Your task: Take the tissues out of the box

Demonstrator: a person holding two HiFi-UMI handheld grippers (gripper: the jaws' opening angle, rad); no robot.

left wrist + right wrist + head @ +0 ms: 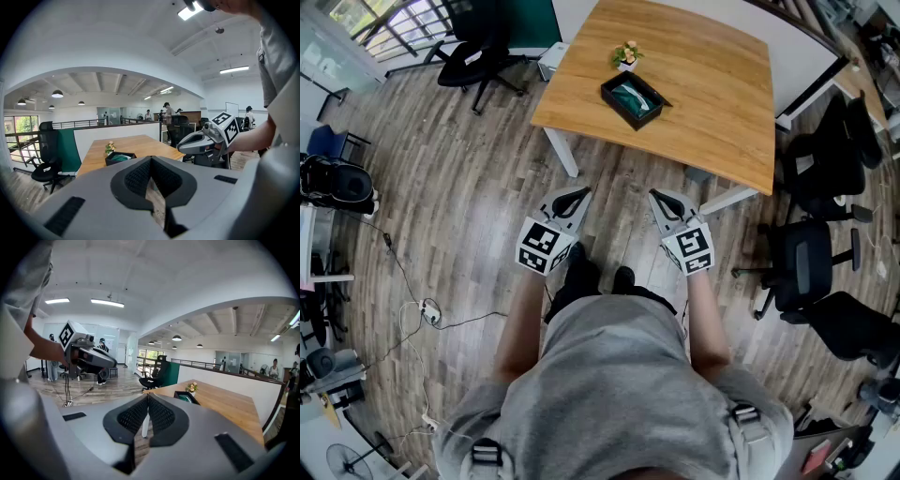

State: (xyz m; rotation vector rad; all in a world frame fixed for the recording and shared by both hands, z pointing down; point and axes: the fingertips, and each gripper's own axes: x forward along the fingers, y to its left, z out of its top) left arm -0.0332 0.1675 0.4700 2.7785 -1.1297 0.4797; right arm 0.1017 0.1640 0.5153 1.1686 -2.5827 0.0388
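Observation:
A black box (633, 99) with teal tissues in it sits on the wooden table (712, 84), next to a small flower pot (626, 54). Both grippers hang in front of the person's body over the floor, short of the table's near edge and well away from the box. My left gripper (578, 195) is shut and holds nothing. My right gripper (658, 195) is shut and empty as well. In the left gripper view the box (119, 158) lies ahead beyond the closed jaws (151, 160). In the right gripper view the box (186, 397) lies ahead to the right of the tips (148, 396).
Black office chairs stand at the right (811, 258) and at the far left of the table (478, 47). Cables (422, 309) trail over the wooden floor at left. White table legs (562, 150) stand near the front edge. People stand far off in the background (166, 112).

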